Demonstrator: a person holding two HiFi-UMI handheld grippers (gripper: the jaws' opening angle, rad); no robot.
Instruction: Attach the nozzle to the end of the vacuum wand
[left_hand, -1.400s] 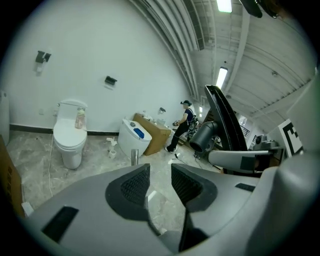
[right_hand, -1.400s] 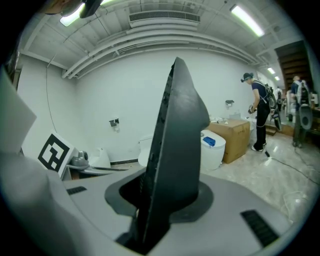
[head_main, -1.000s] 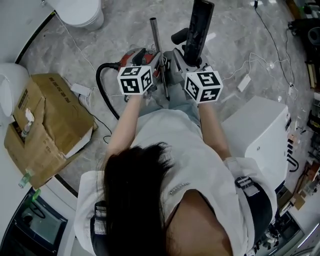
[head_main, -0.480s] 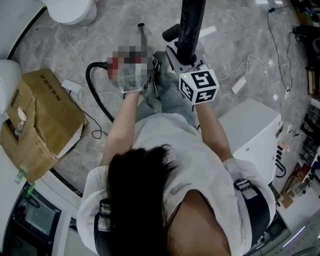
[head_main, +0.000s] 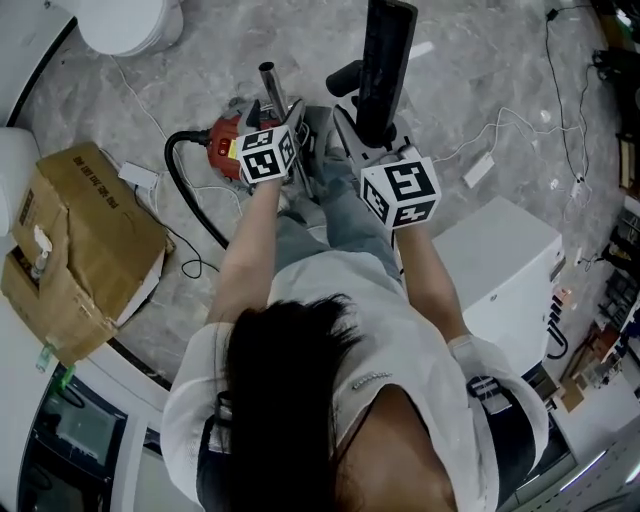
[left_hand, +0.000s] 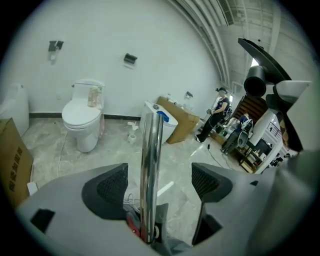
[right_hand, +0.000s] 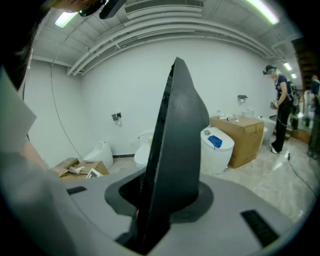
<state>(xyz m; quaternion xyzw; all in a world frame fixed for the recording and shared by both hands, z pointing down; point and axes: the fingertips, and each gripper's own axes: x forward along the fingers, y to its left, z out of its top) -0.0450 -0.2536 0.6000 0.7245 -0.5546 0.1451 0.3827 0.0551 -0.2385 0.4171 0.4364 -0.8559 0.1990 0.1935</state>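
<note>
A shiny metal vacuum wand (left_hand: 151, 160) stands upright between the jaws of my left gripper (left_hand: 157, 184). The jaws have just been opening and now stand wide, with both pads (left_hand: 109, 186) clear of the tube. In the head view the wand's open end (head_main: 268, 72) rises above my left gripper (head_main: 278, 112), over the red vacuum body (head_main: 222, 140). My right gripper (head_main: 368, 135) is shut on a long black nozzle (head_main: 385, 55), which points up and away just right of the wand. The nozzle (right_hand: 177, 150) fills the middle of the right gripper view.
A black hose (head_main: 185, 195) loops left of the vacuum. A cardboard box (head_main: 85, 235) lies at the left, a toilet (left_hand: 82, 117) beyond it, and a white bin (left_hand: 161, 120) behind the wand. A white cabinet (head_main: 510, 270) stands at the right. Cables (head_main: 500, 125) trail over the marble floor.
My left gripper has sunk along the wand toward the red vacuum body. The right gripper with the nozzle has shifted a little, staying beside the wand.
</note>
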